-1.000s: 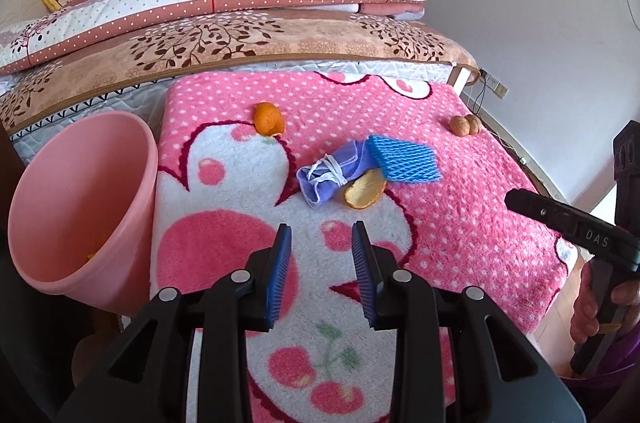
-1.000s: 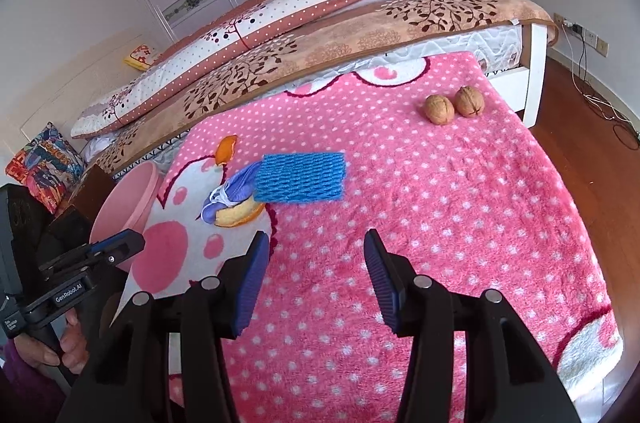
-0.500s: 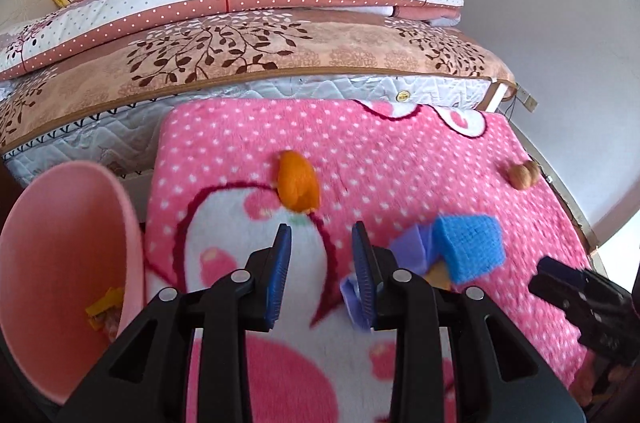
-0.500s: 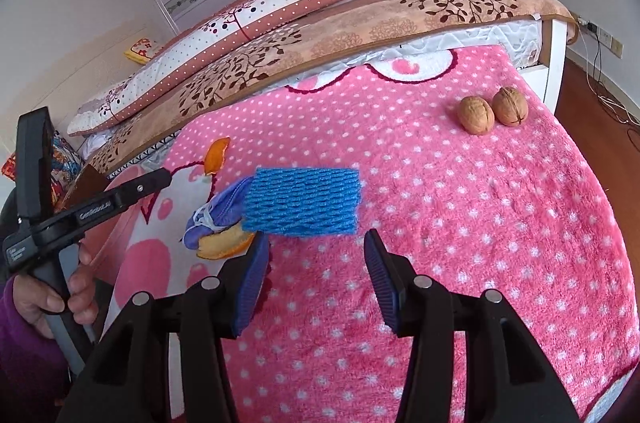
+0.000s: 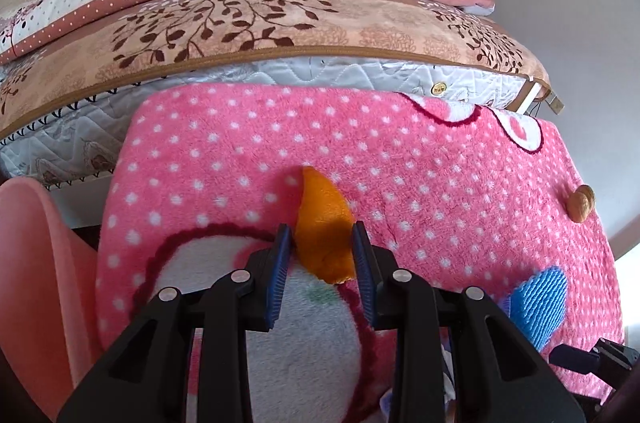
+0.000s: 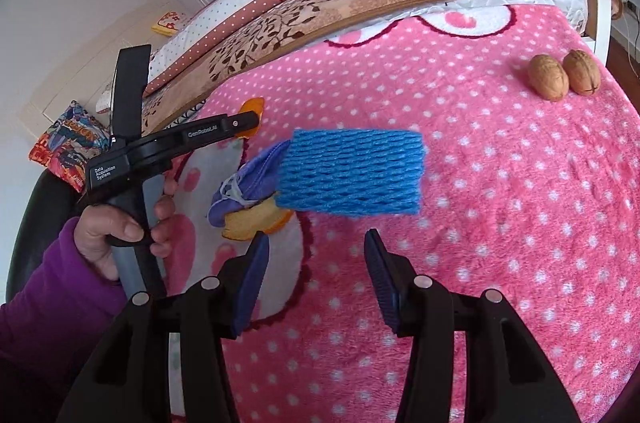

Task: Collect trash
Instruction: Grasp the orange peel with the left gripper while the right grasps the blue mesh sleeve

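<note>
Two grippers have closed in on the trash. Our left gripper [image 5: 320, 243], jaws parted and gripping nothing, now straddles the orange peel [image 5: 325, 231] near the pink blanket's [image 5: 440, 159] bin-side edge; our right gripper [image 6: 316, 255], equally open and empty, nears the blue foam net [image 6: 352, 171] mid-blanket. Grasping looks next.

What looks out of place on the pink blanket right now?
Litter: an orange peel between the open left gripper fingers, and a blue foam net over a purple cloth and another peel. Two walnuts sit apart.
</note>
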`<action>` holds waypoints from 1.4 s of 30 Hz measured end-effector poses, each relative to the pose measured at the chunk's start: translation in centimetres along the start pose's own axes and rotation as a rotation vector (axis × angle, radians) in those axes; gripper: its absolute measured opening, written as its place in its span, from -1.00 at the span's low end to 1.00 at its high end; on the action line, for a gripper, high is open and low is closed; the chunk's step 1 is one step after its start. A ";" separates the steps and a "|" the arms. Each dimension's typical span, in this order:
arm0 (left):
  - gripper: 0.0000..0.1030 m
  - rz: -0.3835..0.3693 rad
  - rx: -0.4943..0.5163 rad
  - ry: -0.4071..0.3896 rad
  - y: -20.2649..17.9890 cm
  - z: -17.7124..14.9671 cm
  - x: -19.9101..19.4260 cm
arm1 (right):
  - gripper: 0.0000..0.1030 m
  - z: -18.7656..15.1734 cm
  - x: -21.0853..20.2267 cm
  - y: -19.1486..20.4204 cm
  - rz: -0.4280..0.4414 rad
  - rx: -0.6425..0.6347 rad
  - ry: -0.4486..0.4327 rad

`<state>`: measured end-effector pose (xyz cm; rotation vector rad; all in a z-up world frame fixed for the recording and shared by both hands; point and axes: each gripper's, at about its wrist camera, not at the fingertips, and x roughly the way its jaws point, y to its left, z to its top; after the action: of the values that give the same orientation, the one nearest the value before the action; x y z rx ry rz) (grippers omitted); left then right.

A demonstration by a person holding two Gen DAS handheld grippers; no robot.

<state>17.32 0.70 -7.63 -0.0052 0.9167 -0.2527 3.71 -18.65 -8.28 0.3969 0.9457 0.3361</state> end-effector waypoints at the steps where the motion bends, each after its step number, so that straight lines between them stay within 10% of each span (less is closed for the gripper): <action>1: -0.39 0.007 0.016 -0.009 -0.3 -0.1 0.0 | -0.05 0.1 0.4 0.1 0.009 0.004 0.012; 9: -0.88 -0.034 0.026 -0.066 -0.4 -0.5 -1.8 | -0.02 1.7 2.2 -0.3 0.042 0.064 0.024; 18: -0.91 -0.088 0.025 -0.089 -0.2 -2.5 -5.3 | 0.02 4.5 1.1 -1.8 -0.050 0.082 -0.074; 29: -0.96 -0.093 -0.016 -0.117 1.7 -3.7 -8.2 | 0.12 3.3 0.1 -2.6 0.037 0.184 -0.054; 31: -0.92 -0.087 -0.048 -0.073 2.3 -3.5 -7.4 | 0.12 3.0 0.1 -2.9 0.047 0.211 -0.053; 34: -0.30 -0.103 -0.098 -0.037 3.0 -3.2 -6.7 | 0.12 3.2 0.3 -3.3 0.065 0.247 -0.056; 42: -0.27 -0.142 -0.092 -0.057 0.8 -1.2 -5.2 | 0.12 3.7 -0.2 -4.8 0.045 0.300 -0.089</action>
<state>13.55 2.74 -4.34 -0.1617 0.8714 -0.3402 7.19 -23.61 -8.44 0.7027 0.9030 0.2150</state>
